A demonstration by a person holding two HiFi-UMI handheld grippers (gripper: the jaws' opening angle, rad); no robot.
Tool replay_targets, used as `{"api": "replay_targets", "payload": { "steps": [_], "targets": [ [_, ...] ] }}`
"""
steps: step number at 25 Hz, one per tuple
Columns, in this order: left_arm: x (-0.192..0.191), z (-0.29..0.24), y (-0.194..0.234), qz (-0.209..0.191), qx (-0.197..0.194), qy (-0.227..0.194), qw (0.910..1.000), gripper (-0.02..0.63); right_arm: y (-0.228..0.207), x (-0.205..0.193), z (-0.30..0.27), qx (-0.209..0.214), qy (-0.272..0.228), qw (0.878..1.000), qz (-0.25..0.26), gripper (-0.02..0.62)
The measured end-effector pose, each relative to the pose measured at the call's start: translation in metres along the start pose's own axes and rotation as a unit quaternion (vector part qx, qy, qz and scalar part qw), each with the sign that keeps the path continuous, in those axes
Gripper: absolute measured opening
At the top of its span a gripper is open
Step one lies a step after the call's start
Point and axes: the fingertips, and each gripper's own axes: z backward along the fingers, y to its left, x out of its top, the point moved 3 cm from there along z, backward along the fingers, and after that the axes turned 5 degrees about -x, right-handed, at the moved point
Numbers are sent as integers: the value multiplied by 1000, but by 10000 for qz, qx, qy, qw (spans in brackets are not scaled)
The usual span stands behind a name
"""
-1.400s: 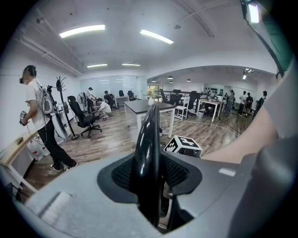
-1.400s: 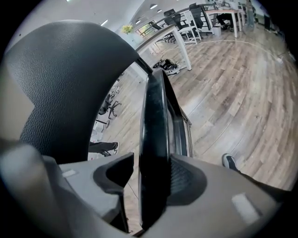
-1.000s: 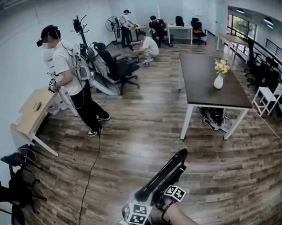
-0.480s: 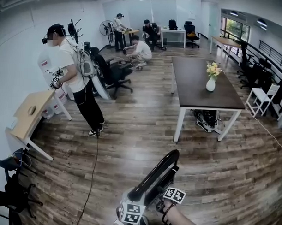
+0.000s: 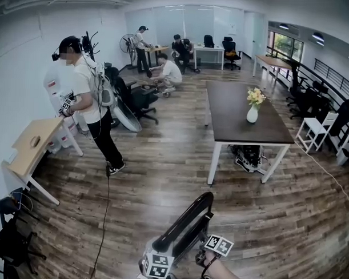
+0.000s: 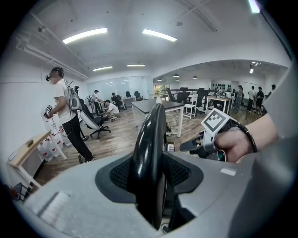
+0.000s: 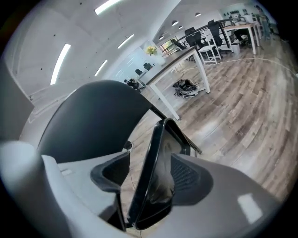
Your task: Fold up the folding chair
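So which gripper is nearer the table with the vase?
Right. The right gripper is on the chair's side facing the table, its jaws have just been opening around the chair; the left gripper, clamped on the chair, is on the far side.

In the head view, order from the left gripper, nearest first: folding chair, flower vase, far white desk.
1. Folding chair, held in the left gripper.
2. Flower vase, on the dark table, right.
3. White desk, at the far wall.
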Motion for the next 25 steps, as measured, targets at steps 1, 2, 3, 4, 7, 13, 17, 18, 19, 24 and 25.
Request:
{"api": "replay_targets", "payload": {
  "steps": [1, 2, 3, 4, 7, 13, 17, 18, 19, 24, 25],
  "targets": [
    [0, 1, 1, 0, 13, -3, 10000, 183, 5, 4, 7, 100, -52, 9999, 56, 270],
    [0, 1, 1, 2, 23, -2, 10000, 183, 10, 8, 13, 218, -98, 9996, 145, 257],
    [-1, 1, 2, 5, 28, 0, 10000, 183, 15, 13, 19, 354, -137, 9990, 255, 250],
    [-1, 1, 4, 9, 28, 2, 10000, 184, 20, 17, 25, 495, -175, 9979, 373, 209],
    [-1, -1, 5, 26, 18, 1, 10000, 186, 30, 31, 44, 777, -360, 9939, 701, 119],
    [-1, 0, 3, 1, 40, -11, 10000, 186, 56, 48, 85, 1256, -645, 9797, 1422, 21],
    [-2, 2, 4, 13, 55, -1, 10000, 187, 79, 53, 120, 1557, -953, 9640, 1934, 3],
    [-2, 2, 4, 18, 54, 3, 10000, 187, 86, 56, 129, 1613, -1070, 9586, 2090, 3],
    [-2, 2, 5, 27, 49, 8, 10000, 187, 91, 58, 138, 1661, -1195, 9527, 2247, 3],
    [-3, 2, 1, 74, 9, 34, 10000, 187, 107, 68, 180, 1761, -1815, 9208, 2970, 3],
    [-3, 2, 0, 68, 10, 37, 10000, 187, 110, 70, 187, 1773, -1915, 9145, 3092, 3]
  ]
}}
